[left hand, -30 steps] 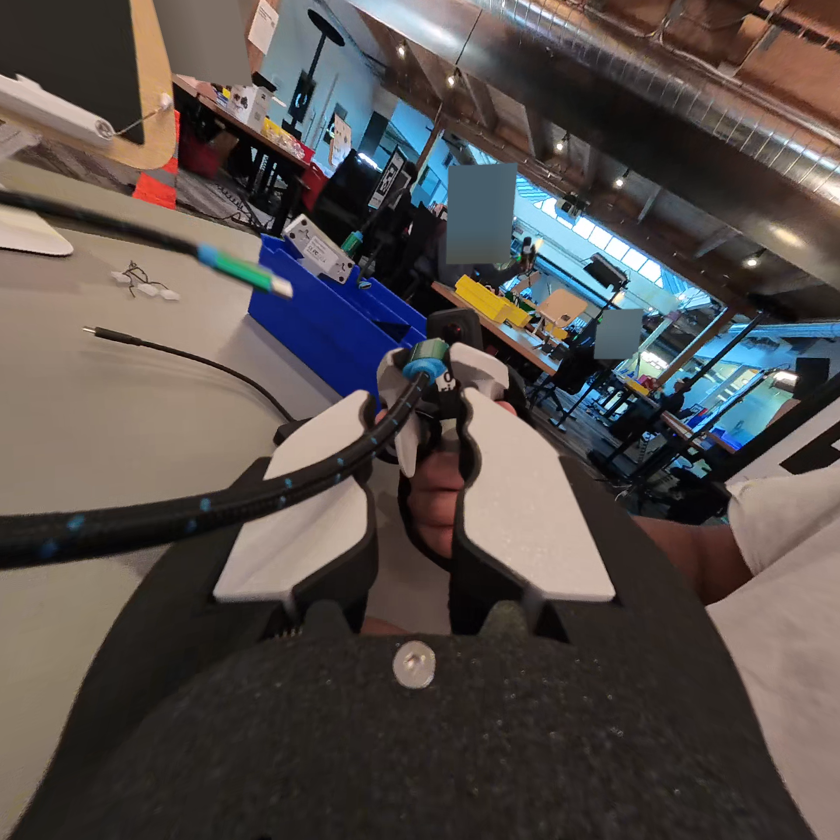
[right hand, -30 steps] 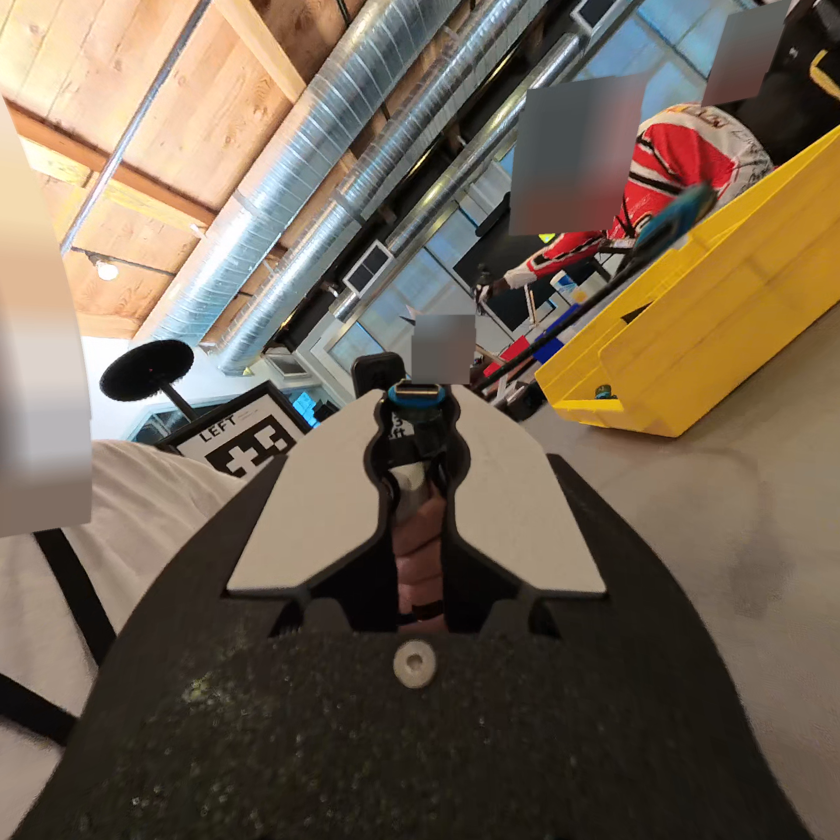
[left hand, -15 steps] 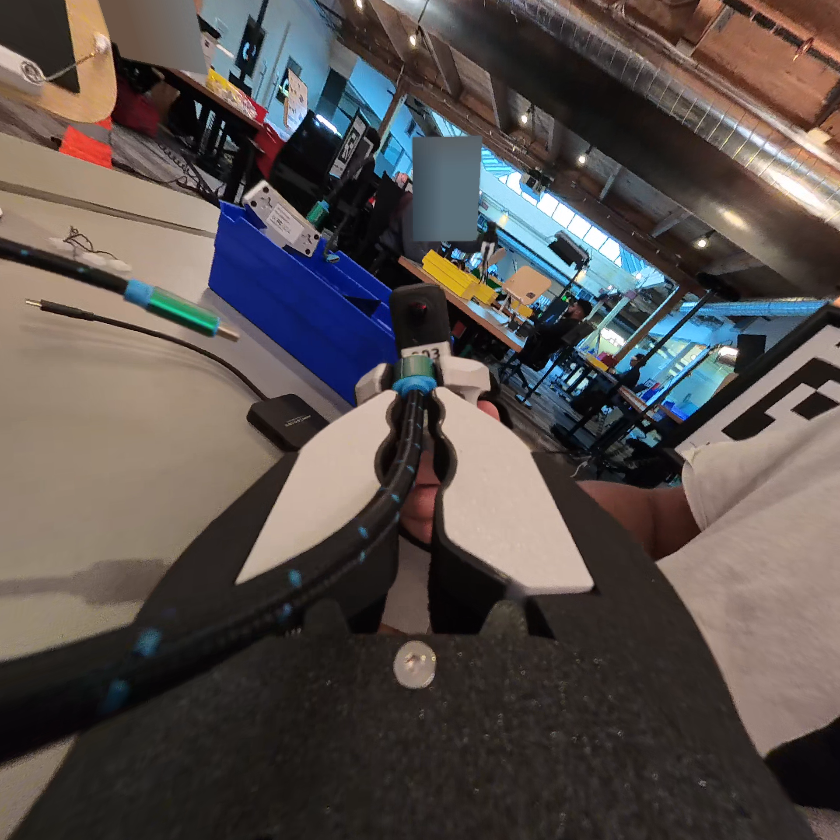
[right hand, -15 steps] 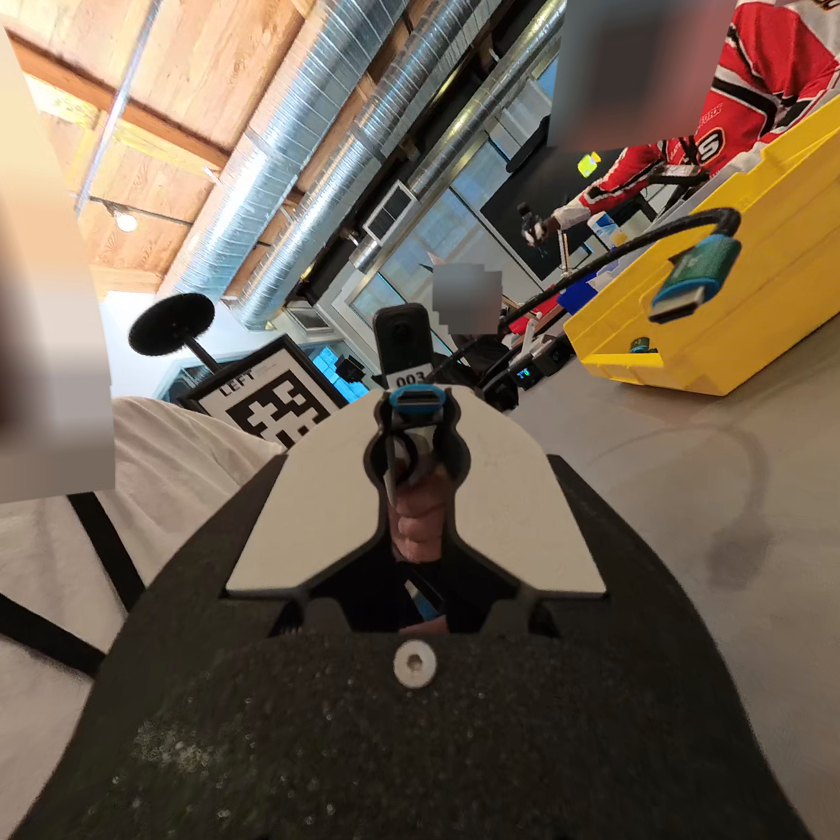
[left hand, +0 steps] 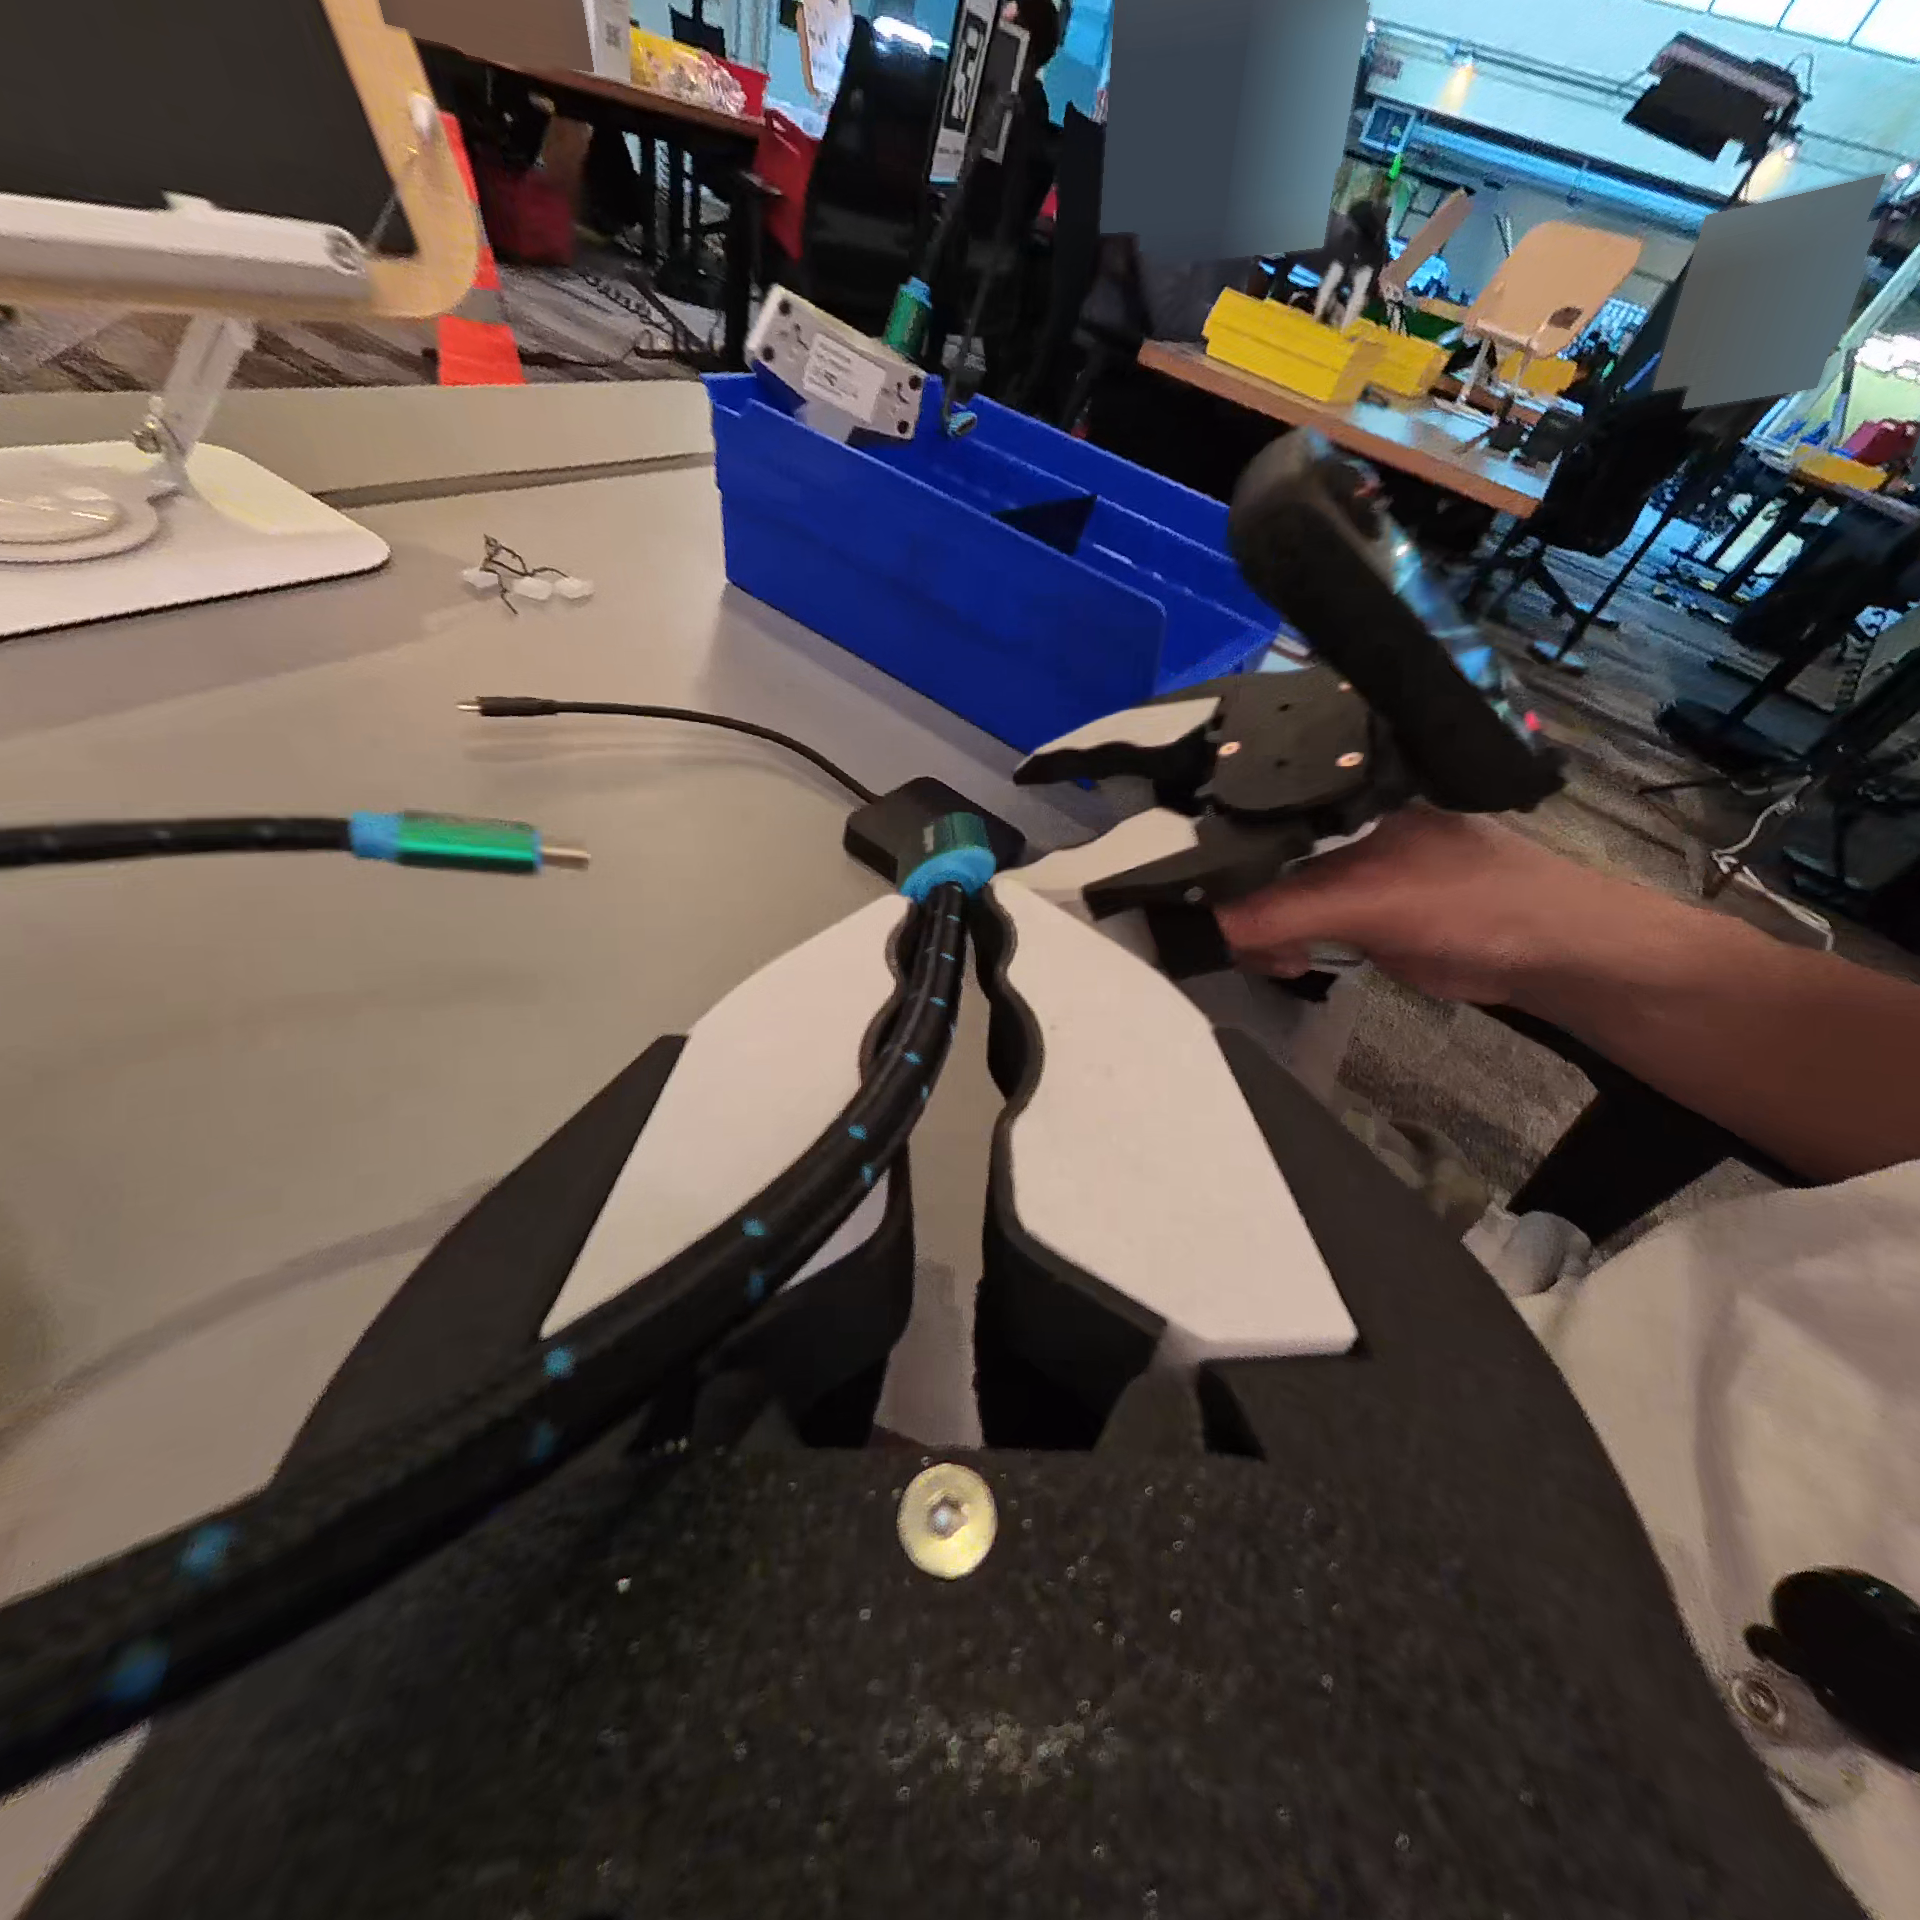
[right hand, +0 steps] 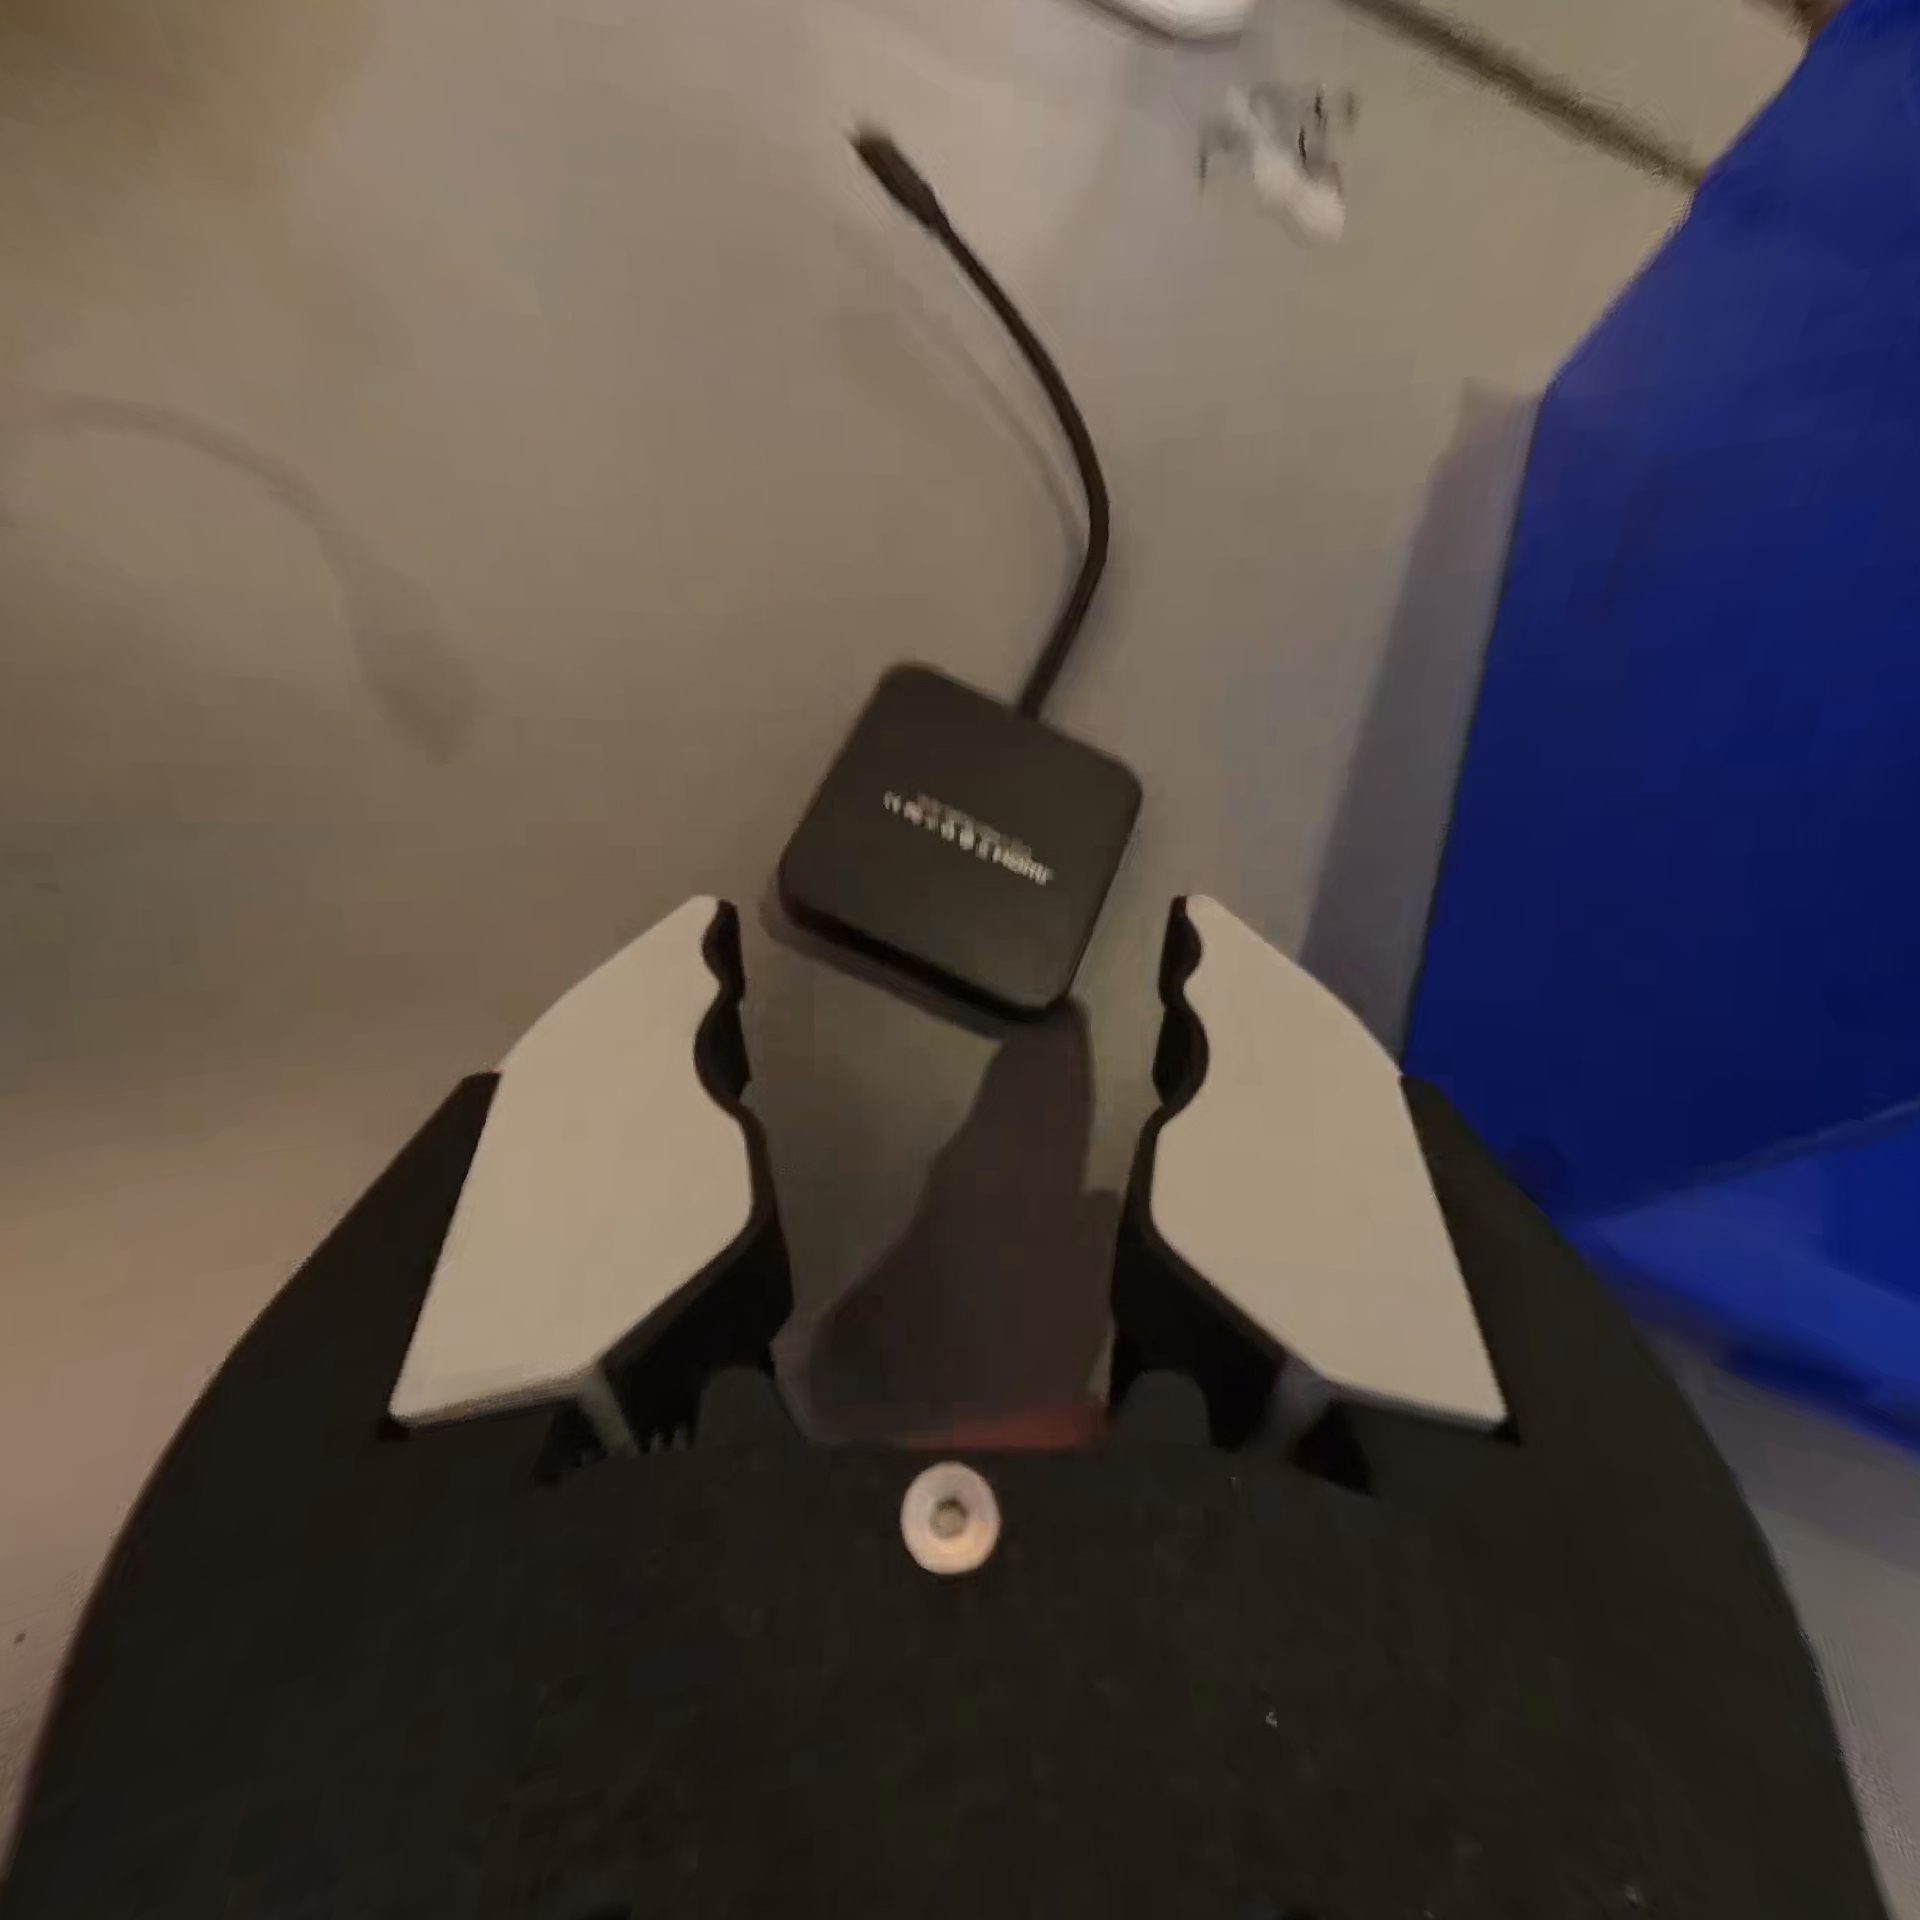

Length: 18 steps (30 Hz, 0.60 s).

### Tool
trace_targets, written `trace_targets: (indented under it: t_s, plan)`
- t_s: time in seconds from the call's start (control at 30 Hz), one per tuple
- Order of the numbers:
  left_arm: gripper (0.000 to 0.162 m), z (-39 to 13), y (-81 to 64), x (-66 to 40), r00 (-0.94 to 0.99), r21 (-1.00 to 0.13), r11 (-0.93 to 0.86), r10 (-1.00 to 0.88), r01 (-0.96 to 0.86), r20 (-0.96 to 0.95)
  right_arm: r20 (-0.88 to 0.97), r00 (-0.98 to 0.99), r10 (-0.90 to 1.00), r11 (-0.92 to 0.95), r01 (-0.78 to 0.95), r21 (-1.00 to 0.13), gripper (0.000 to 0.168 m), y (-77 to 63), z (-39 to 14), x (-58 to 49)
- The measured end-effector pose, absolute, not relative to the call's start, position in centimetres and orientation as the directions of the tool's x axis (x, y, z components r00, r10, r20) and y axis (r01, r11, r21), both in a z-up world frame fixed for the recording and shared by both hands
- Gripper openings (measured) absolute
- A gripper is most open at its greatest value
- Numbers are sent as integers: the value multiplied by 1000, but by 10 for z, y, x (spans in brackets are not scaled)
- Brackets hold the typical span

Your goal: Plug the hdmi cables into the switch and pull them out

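- Your left gripper (left hand: 961,914) has its white fingers (left hand: 1101,1091) clamped on a braided black HDMI cable (left hand: 727,1247), its green plug (left hand: 951,842) at the switch's edge.
- Your right gripper (right hand: 951,914) hangs fingers (right hand: 603,1143) spread, nothing held, over the flat square black switch (right hand: 961,831) on the grey surface (right hand: 416,312).
- Second green plug (left hand: 457,842) hangs free.
- One blue plastic bin (left hand: 935,561) holds a white box (left hand: 831,374).

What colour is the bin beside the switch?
Blue. The bin shows best in the left wrist view, behind the switch.
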<state>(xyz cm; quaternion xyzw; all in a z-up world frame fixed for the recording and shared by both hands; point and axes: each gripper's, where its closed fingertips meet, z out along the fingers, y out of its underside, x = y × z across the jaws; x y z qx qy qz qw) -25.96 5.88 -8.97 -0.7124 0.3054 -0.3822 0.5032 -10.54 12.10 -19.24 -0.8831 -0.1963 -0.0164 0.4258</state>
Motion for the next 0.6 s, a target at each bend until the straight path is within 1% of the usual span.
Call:
trace_targets:
  t_s: [0.07,0.13,0.27,0.3,0.33,0.47,0.53,0.6]
  plan:
    - [8,-92,54,-255,507,-953,-295,-834,-76,218,190,936,295,-623,340,-705,80,118,-206,-105]
    - [8,-93,51,-252,494,-956,-278,-847,-98,196,172,949,265,-625,305,-719,84,125,-204,-104]
    - [7,-95,53,-253,496,-959,-253,-853,-126,160,-15,953,303,-705,213,-677,86,134,-216,-112]
    - [7,-95,53,-254,497,-959,-254,-853,-125,160,-24,948,318,-697,217,-684,83,137,-215,-112]
    - [6,-95,54,-255,500,-959,-254,-851,-125,161,-6,939,344,-687,247,-683,76,140,-215,-111]
    - [6,-100,57,-259,519,-956,-246,-845,-159,131,-12,916,401,-676,287,-679,73,139,-215,-114]
    - [6,-106,59,-260,533,-949,-239,-841,-205,97,-85,889,451,-671,274,-689,73,132,-209,-124]
    - [6,-113,61,-261,537,-940,-239,-840,-242,75,-217,839,500,-679,224,-700,73,123,-197,-139]
